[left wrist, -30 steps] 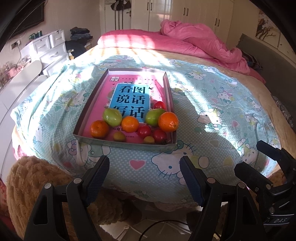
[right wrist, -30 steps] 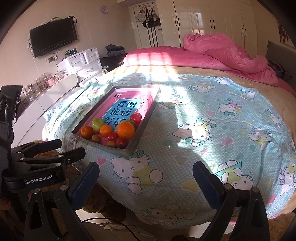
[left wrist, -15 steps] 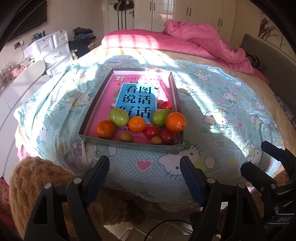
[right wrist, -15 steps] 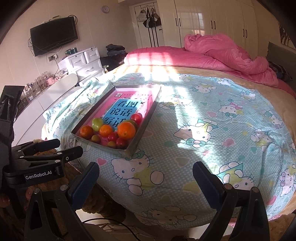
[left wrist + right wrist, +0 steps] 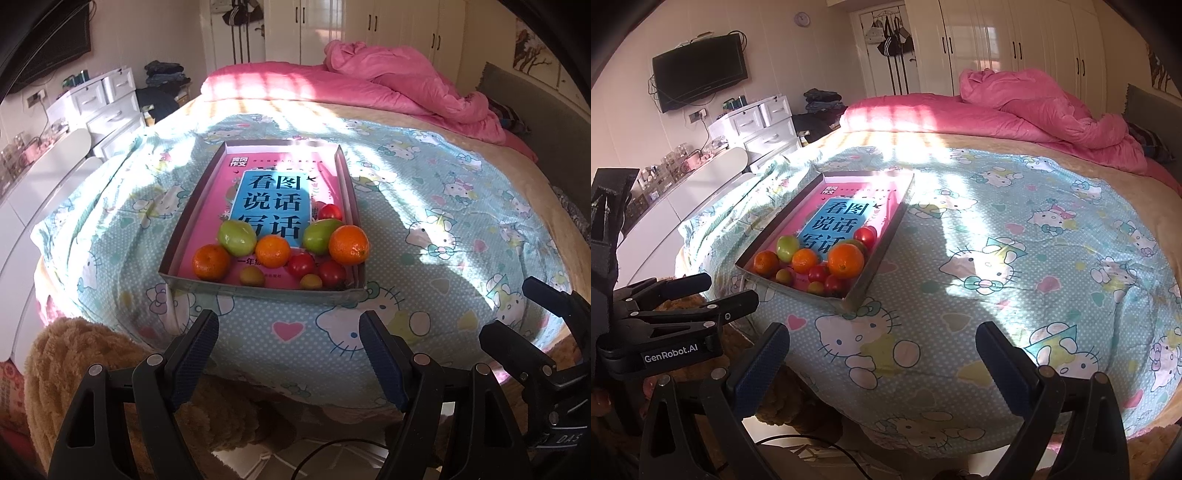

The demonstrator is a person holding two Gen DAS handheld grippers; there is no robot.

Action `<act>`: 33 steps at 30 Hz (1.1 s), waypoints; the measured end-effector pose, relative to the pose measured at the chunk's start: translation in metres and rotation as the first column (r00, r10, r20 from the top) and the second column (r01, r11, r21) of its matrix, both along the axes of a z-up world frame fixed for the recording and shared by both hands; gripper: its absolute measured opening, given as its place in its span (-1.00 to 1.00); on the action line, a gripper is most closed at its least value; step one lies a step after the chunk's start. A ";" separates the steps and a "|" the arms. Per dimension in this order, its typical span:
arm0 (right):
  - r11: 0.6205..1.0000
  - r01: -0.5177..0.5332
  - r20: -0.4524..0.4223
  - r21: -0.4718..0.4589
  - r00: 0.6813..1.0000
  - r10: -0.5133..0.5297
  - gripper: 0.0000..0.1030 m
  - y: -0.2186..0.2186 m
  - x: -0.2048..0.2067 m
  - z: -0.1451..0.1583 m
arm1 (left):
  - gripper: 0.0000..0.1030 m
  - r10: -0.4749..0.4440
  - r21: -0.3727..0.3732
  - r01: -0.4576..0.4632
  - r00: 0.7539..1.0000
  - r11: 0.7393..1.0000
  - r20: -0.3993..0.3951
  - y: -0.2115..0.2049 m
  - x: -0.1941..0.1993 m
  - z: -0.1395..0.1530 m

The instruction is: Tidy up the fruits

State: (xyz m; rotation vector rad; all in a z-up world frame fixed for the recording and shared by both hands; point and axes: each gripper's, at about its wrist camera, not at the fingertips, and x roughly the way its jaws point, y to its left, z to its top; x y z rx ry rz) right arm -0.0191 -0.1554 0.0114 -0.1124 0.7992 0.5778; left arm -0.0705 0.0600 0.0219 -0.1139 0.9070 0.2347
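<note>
A shallow grey tray (image 5: 192, 282) lies on the bed with a pink and blue book (image 5: 271, 206) in it. At its near end sit three oranges (image 5: 348, 244), two green fruits (image 5: 236, 237), red tomatoes (image 5: 301, 264) and small yellow fruits (image 5: 252, 277). The tray also shows in the right wrist view (image 5: 862, 290), with the fruit pile (image 5: 846, 260) at its near end. My left gripper (image 5: 288, 350) is open and empty, just short of the bed's near edge, in line with the tray. My right gripper (image 5: 882, 365) is open and empty, to the right of the tray.
The bed has a Hello Kitty sheet (image 5: 443, 236) and a rumpled pink duvet (image 5: 399, 85) at the far end. A brown plush blanket (image 5: 74, 354) hangs at lower left. White drawers (image 5: 757, 122) and a white counter (image 5: 683, 192) stand to the left. Cables lie on the floor below.
Both grippers have drifted slightly, so the tray sits a little more to the right and nearer in the left wrist view. The fruits have not moved. Both stay open.
</note>
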 end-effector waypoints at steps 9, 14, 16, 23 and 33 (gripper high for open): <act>1.000 0.003 -0.003 0.001 1.000 -0.003 0.98 0.001 -0.001 0.001 | 0.55 -0.005 0.004 0.005 1.000 1.000 0.011 -0.001 0.000 0.002; 1.000 0.004 -0.004 0.003 1.000 -0.004 0.98 0.001 -0.001 0.001 | 0.55 -0.010 0.000 0.010 1.000 1.000 0.014 -0.002 -0.001 0.002; 1.000 0.005 -0.003 0.003 1.000 -0.005 0.98 0.001 -0.001 0.001 | 0.55 -0.012 -0.001 0.012 1.000 1.000 0.014 -0.002 -0.001 0.002; 1.000 0.015 -0.006 0.005 1.000 -0.015 0.98 -0.001 0.000 0.000 | 0.55 -0.010 -0.011 0.010 1.000 1.000 0.014 -0.002 -0.001 0.001; 1.000 0.017 -0.003 0.001 1.000 -0.017 0.98 -0.002 0.000 0.000 | 0.55 -0.006 -0.020 0.007 1.000 1.000 0.011 0.000 0.000 -0.001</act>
